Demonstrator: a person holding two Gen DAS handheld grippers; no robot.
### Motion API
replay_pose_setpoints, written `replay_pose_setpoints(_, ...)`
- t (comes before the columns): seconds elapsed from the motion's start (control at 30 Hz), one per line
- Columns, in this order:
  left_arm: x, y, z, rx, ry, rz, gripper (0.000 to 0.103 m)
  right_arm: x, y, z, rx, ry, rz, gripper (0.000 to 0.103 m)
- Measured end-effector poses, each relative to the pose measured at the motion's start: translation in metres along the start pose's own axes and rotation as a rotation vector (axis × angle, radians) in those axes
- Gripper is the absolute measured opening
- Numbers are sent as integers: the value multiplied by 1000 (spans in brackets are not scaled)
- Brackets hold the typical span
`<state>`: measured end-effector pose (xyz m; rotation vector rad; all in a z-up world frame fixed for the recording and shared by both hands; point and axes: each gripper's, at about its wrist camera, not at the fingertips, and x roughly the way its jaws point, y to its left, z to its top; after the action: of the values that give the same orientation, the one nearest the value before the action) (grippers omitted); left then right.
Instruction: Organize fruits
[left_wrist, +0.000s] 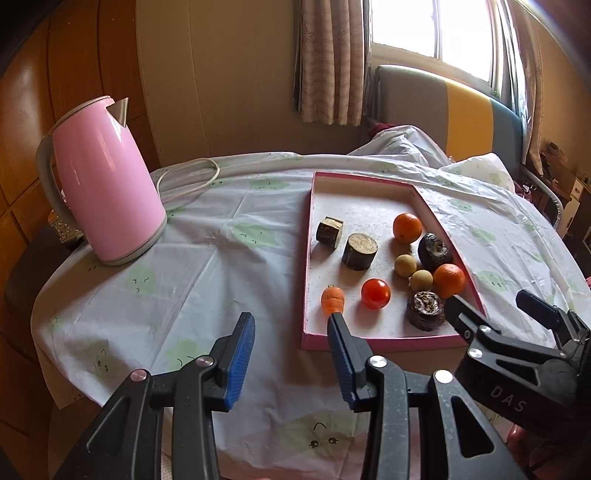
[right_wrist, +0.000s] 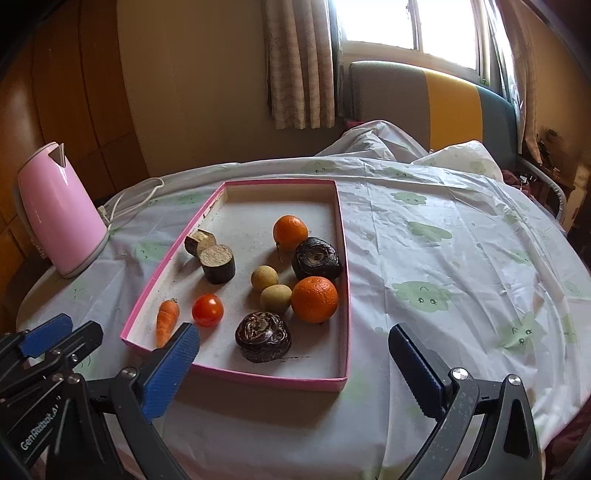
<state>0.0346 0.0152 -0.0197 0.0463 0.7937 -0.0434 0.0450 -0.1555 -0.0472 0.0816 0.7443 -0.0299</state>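
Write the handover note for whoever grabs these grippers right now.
Left gripper: open, holding nothing, at the near left corner of the tray.
Right gripper: open, holding nothing, at the tray's near edge.
All produce lies in the tray: carrot and tomato near left, two oranges, two small tan fruits, two dark round fruits and two cut stem pieces.
Done: nothing is gripped, and the items look ungrouped.
Left: sort by kind, probably starting with the nearest pieces.
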Motion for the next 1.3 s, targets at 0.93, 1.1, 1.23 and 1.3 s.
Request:
replay_pose_setpoints(0.93, 3, 1, -6, -26, 31, -8, 41, -5, 2, -2, 3, -6, 24, 103)
replay_pose_setpoints(1.1, 5, 0, -7, -25, 40, -5, 41, -3, 2, -3, 3, -1, 22, 103)
replay_pose_setpoints(1.23, 6, 1, -7, -28, 44, -6, 41, -3, 1, -3, 3, 0, 22, 103)
replay_pose_setpoints(1.3, 6, 1, -7, -28, 43, -4, 41, -4, 1, -3, 1, -3, 22, 103)
